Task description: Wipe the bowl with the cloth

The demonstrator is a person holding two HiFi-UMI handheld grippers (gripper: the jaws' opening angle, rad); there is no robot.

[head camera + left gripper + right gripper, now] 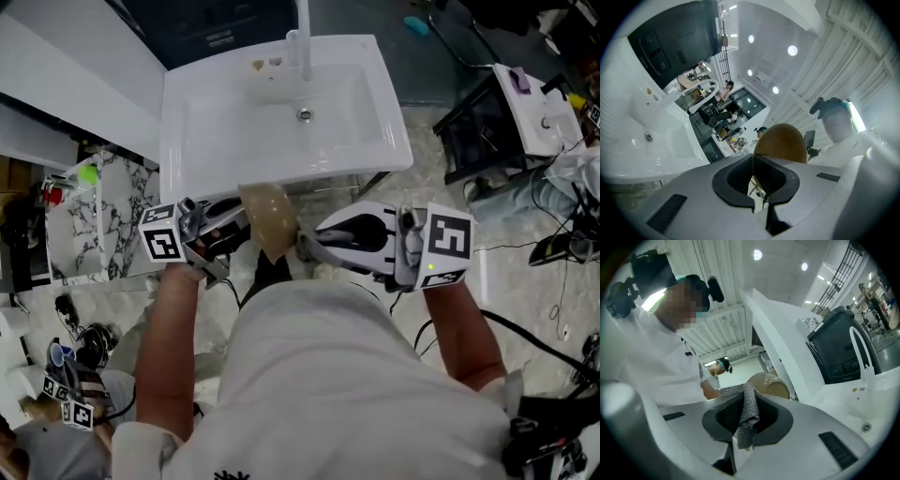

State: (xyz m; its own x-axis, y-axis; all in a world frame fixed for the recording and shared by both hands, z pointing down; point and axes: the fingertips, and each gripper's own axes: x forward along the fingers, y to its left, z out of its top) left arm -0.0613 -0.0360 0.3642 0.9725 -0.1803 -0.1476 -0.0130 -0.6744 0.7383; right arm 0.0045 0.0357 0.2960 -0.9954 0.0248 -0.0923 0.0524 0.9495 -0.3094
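Observation:
In the head view a tan bowl (pixel 267 220) hangs on edge just below the white sink's front rim. My left gripper (pixel 242 230) is shut on its rim. In the left gripper view the bowl (pixel 783 140) rises above the closed jaws of my left gripper (pixel 754 180). My right gripper (pixel 311 242) comes in from the right, its tip close beside the bowl. The right gripper view shows a grey knitted cloth (pixel 749 416) pinched in my right gripper (pixel 747 423), with the bowl (pixel 769 384) just beyond it. Whether cloth and bowl touch is hidden.
The white sink (pixel 216 122) with its faucet (pixel 303 42) and drain (pixel 305 114) lies directly ahead. A marble-patterned surface (pixel 103 220) stands at the left, a black stand (pixel 483 127) at the right. Cables (pixel 553 337) trail over the floor.

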